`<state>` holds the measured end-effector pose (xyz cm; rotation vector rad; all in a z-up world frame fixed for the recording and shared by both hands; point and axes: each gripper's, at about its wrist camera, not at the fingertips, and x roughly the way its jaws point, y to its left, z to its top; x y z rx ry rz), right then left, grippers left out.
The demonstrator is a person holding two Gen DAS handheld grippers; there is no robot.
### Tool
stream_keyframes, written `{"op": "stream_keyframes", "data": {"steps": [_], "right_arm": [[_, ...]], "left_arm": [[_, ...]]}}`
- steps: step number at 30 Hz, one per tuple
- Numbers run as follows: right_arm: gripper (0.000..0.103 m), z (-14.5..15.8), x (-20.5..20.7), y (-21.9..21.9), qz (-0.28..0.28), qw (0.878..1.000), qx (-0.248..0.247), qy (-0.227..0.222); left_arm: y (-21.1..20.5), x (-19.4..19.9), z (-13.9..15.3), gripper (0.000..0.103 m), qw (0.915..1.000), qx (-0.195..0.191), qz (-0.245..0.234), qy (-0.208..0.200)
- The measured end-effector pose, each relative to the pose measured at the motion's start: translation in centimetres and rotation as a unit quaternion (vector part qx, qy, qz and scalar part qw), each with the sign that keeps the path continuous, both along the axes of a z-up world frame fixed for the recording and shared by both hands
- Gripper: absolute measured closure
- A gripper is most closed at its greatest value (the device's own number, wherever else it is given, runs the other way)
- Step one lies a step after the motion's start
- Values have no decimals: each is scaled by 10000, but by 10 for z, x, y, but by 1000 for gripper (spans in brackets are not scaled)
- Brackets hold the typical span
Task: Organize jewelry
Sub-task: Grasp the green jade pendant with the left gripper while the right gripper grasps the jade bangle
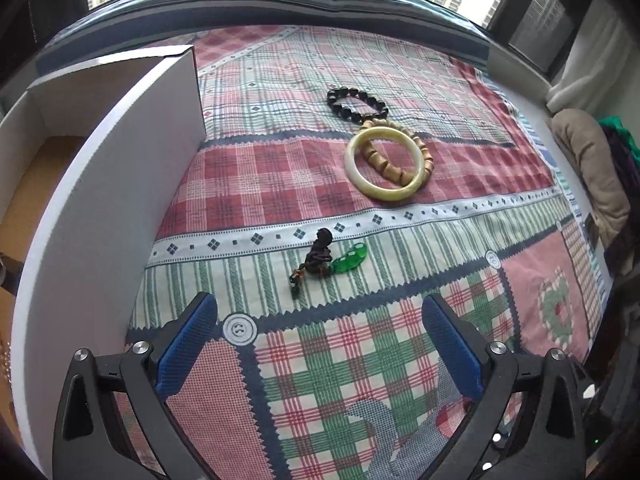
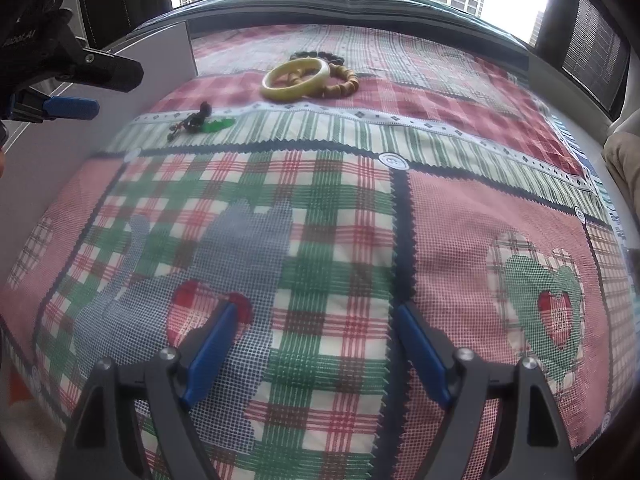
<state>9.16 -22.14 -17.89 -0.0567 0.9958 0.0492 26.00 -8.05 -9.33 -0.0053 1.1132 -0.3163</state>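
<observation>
On the patchwork cloth lie a cream bangle (image 1: 384,164) (image 2: 296,79), a tan wooden bead bracelet (image 1: 400,168) (image 2: 345,84) partly under it, and a black bead bracelet (image 1: 357,105) (image 2: 316,55) just beyond. Nearer sits a green pendant on a dark knotted cord (image 1: 326,262) (image 2: 200,120). My left gripper (image 1: 320,312) hovers open a short way in front of the pendant, nothing between its blue pads. In the right wrist view it shows at the upper left (image 2: 96,88). My right gripper (image 2: 316,320) stands open and empty over the cloth's near part.
A white cardboard box (image 1: 120,184) (image 2: 160,64) with an open top stands along the cloth's left edge. A beige cushion (image 1: 588,168) lies at the right. A window with tower blocks runs behind the far edge.
</observation>
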Motion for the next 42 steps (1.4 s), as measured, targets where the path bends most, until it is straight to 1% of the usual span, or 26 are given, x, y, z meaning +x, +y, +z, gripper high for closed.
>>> {"op": "stream_keyframes", "data": {"steps": [1,2,3,4,5,6,8,10,12,13,14,17,20,21,22,23,24,26,27,30,33,35,36,37,38,42], "right_arm": [[20,0,0,0,12,10000,0,23],[20,0,0,0,22,10000,-2,52],[20,1,0,1,41,9999,-8,97],[20,1,0,1,82,9998,-8,171],[20,2,0,1,149,9995,8,260],[20,4,0,1,240,9991,52,345],[20,13,-2,-2,372,9982,216,409],[20,28,-5,-8,386,9982,349,305],[20,47,-4,-14,388,9982,434,150],[20,57,-2,-18,380,9981,482,63],[20,67,1,-22,362,9979,543,-36],[20,96,19,-37,331,9960,768,-328],[21,114,53,-51,253,9922,1075,-575],[24,116,70,-55,218,9906,1176,-660],[44,115,88,-59,189,9892,1294,-655],[69,110,110,-63,167,9876,1476,-502],[75,101,133,-66,114,9854,1681,-249],[75,84,173,-69,54,9787,2050,57],[75,78,190,-65,84,9782,2072,127],[75,67,229,-43,300,9841,1739,195],[75,46,258,-30,221,9875,1486,478],[75,30,270,-27,107,9891,1304,678],[75,25,273,-27,93,9883,1343,719],[78,20,275,-29,84,9870,1414,755],[90,18,275,-31,69,9858,1519,718],[90,28,257,-44,-80,9784,2016,459]], "left_arm": [[-2,8,-8,3,10000,71,59,-30],[-6,16,-16,7,9998,146,105,-46],[-9,22,-24,16,9997,223,138,-32],[-12,27,-32,19,9994,300,158,8],[-15,31,-39,25,9992,366,173,56],[-16,33,-43,23,9992,357,188,12],[-19,30,-42,28,9989,383,196,-195],[-23,26,-38,50,9990,329,50,-304],[-29,20,-35,88,9988,312,-125,-368],[-32,17,-33,93,9983,384,-193,-404],[-34,15,-33,93,9978,455,-244,-425],[-30,8,-32,94,9982,317,-306,-407],[-20,2,-29,94,9990,137,-245,-343],[-15,0,-28,94,9992,78,-220,-321],[-11,-2,-27,94,9994,28,-189,-305],[-7,-5,-25,94,9994,-3,-163,-299],[-3,-8,-24,94,9995,-25,-144,-291],[5,-12,-21,94,9996,-94,-111,-261],[9,-13,-20,94,9996,-125,-97,-250],[18,-18,-16,94,9995,-200,-60,-237],[24,-23,-13,94,9994,-260,-43,-239],[27,-26,-11,94,9992,-299,-36,-246],[29,-27,-9,94,9992,-321,-34,-247],[30,-29,-8,94,9991,-347,-27,-256],[32,-31,-6,94,9989,-378,-23,-269],[42,-41,6,95,9977,-578,12,-342]]}}
